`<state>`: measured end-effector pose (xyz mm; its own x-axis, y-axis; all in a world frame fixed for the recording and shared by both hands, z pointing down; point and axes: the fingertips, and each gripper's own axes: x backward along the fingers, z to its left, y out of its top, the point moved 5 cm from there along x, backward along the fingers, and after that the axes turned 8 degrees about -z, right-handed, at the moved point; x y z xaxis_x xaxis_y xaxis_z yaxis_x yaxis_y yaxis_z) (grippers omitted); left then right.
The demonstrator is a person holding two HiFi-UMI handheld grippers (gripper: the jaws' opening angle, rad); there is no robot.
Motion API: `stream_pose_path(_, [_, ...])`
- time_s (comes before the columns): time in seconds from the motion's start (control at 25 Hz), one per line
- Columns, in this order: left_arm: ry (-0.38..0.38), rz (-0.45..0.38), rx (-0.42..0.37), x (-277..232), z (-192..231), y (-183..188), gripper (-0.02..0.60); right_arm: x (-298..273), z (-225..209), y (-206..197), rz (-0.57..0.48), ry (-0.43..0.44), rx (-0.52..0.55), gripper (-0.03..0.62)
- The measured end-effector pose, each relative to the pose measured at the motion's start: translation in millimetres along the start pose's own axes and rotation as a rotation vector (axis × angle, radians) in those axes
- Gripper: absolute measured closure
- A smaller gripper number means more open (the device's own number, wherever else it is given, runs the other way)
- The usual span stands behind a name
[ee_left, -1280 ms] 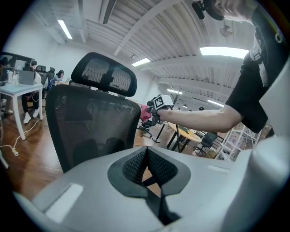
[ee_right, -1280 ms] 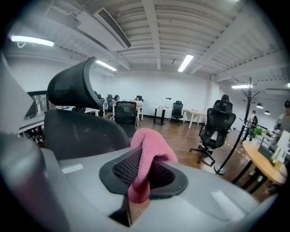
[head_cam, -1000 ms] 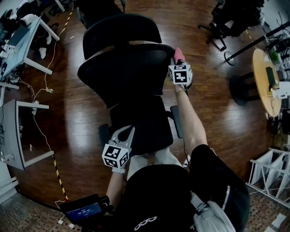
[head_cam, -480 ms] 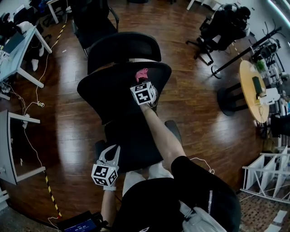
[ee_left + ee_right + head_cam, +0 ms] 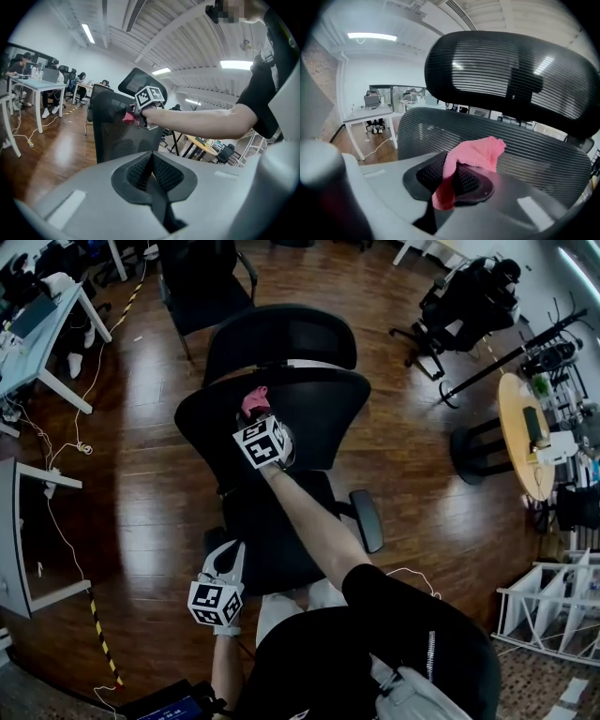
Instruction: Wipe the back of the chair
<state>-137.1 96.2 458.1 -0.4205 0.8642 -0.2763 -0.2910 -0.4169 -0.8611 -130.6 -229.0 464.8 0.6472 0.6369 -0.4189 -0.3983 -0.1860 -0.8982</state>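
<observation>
A black mesh office chair stands in front of me; its backrest (image 5: 309, 413) and headrest (image 5: 281, 334) fill the middle of the head view. My right gripper (image 5: 251, 407) is shut on a pink cloth (image 5: 253, 401) and holds it against the left part of the backrest's upper edge. In the right gripper view the pink cloth (image 5: 474, 157) sticks out of the shut jaws against the ribbed mesh backrest (image 5: 534, 154), under the headrest (image 5: 511, 75). My left gripper (image 5: 228, 562) hangs low beside the seat (image 5: 281, 531), shut on nothing. In the left gripper view the backrest (image 5: 115, 136) and the cloth (image 5: 130, 117) show ahead.
Armrests (image 5: 366, 519) flank the seat. A second black chair (image 5: 202, 277) stands behind, another (image 5: 469, 296) at the far right. White desks (image 5: 37, 315) line the left, a round wooden table (image 5: 520, 427) is at the right, and cables (image 5: 75, 451) lie on the wood floor.
My right gripper has swept the pink cloth leftwards along the top of the backrest, from its right end to its left part. The left gripper stayed low beside the seat.
</observation>
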Motion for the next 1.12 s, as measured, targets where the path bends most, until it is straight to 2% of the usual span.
stream_pose_path(0.28, [0.048, 0.011, 0.020, 15, 18, -3, 0.589, -19, 56, 17, -0.025, 0.109, 0.029, 0.554])
stream_pose_path(0.88, [0.082, 0.047, 0.011, 33, 17, -11, 0.588, -40, 178, 18, -0.059, 0.539, 0.111, 0.554])
stream_pose_path(0.96, [0.082, 0.056, 0.010, 33, 15, -14, 0.588, -41, 179, 13, -0.052, 0.551, 0.119, 0.554])
stream_pose_path(1.12, [0.078, 0.070, 0.007, 31, 10, -18, 0.588, -42, 161, 3, -0.037, 0.507, 0.103, 0.554])
